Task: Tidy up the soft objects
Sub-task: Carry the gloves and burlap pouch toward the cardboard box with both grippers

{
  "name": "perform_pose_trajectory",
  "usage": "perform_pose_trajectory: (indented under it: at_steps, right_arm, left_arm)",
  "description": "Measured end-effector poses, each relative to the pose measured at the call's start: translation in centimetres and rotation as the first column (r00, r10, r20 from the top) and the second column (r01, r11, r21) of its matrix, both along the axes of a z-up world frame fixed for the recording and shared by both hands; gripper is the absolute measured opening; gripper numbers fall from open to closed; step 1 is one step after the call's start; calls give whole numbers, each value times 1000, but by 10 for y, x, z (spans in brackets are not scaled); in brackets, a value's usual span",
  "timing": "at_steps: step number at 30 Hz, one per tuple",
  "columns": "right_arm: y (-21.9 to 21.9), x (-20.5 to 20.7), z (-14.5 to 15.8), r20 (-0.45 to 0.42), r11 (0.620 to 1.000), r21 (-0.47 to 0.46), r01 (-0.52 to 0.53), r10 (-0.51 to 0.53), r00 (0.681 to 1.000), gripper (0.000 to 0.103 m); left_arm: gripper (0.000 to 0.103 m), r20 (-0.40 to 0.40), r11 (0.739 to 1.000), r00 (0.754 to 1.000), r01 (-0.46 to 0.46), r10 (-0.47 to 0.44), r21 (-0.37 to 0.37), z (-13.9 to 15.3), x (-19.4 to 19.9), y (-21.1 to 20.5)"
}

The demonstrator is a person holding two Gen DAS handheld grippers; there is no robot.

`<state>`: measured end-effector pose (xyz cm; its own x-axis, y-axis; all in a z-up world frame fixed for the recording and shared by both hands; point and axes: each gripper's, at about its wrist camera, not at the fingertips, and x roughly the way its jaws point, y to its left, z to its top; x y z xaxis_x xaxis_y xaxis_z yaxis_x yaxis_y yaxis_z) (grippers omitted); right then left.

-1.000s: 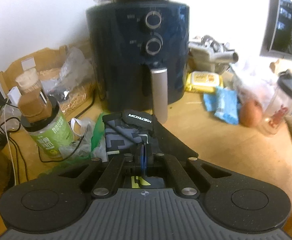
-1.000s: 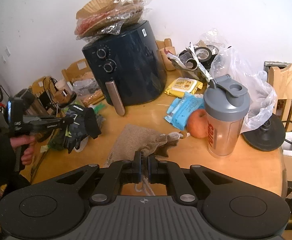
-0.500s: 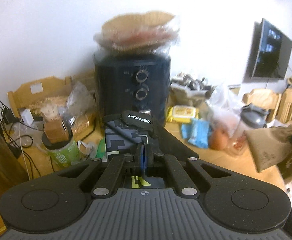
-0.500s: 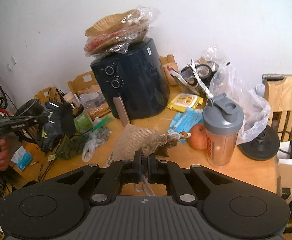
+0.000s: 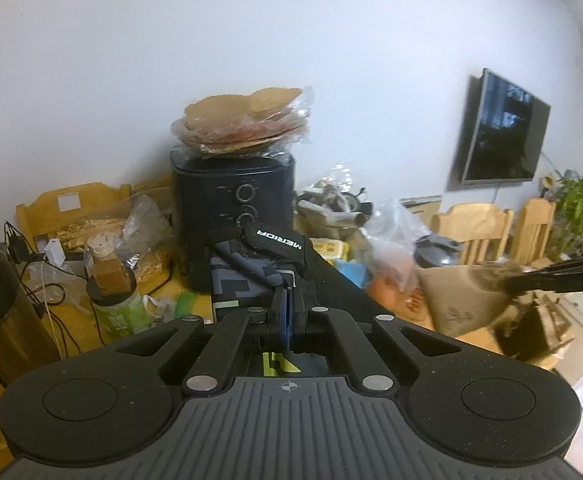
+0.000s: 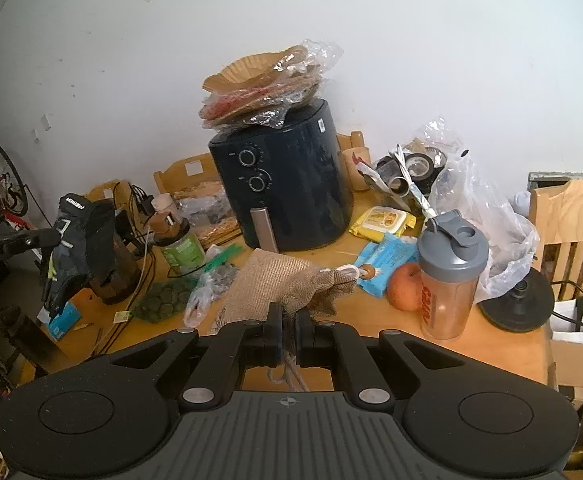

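My left gripper is shut on a black and grey cycling glove with a MERIDA strap, held in the air. The glove also shows in the right wrist view, hanging from the left gripper off the table's left end. My right gripper is shut on a brown burlap drawstring pouch, lifted above the table. The pouch also shows in the left wrist view, hanging from the right gripper at the right.
A cluttered wooden table holds a dark air fryer topped with bagged paper liners, a grey-lidded shaker bottle, an orange fruit, blue packets, a green jar and cables. Wooden chairs stand at the right.
Both grippers have risen and drawn back from the table with their loads. The glove has moved left and away from the air fryer. The pouch has lifted off the tabletop.
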<state>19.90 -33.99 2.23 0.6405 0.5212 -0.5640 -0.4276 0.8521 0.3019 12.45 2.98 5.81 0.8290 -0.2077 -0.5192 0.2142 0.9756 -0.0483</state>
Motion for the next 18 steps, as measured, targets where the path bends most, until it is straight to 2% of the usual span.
perform_pose_trajectory:
  at_steps: [7, 12, 14, 15, 17, 18]
  right_arm:
    - [1, -20, 12, 17, 1000, 14, 0, -1, 1000, 8]
    - [2, -35, 21, 30, 1000, 12, -4, 4, 1000, 8]
    - [1, -41, 24, 33, 1000, 15, -5, 4, 999, 8]
    - [0, -44, 25, 33, 1000, 15, -6, 6, 999, 8]
    - [0, -50, 26, 33, 1000, 10, -5, 5, 999, 8]
    - [0, -53, 27, 32, 1000, 7, -4, 4, 999, 8]
  left_arm:
    - [1, -9, 998, 998, 55, -55, -43, 8, -36, -10]
    - [2, -47, 993, 995, 84, -88, -88, 3, -54, -16]
    - [4, -91, 988, 990, 93, -104, -121, -6, -59, -17]
    - [8, -117, 986, 986, 101, -117, -132, -14, -60, -19]
    - [31, -165, 989, 980, 93, -112, -119, -30, -64, -23]
    - [34, -182, 990, 978, 83, -102, -111, -35, -66, -24]
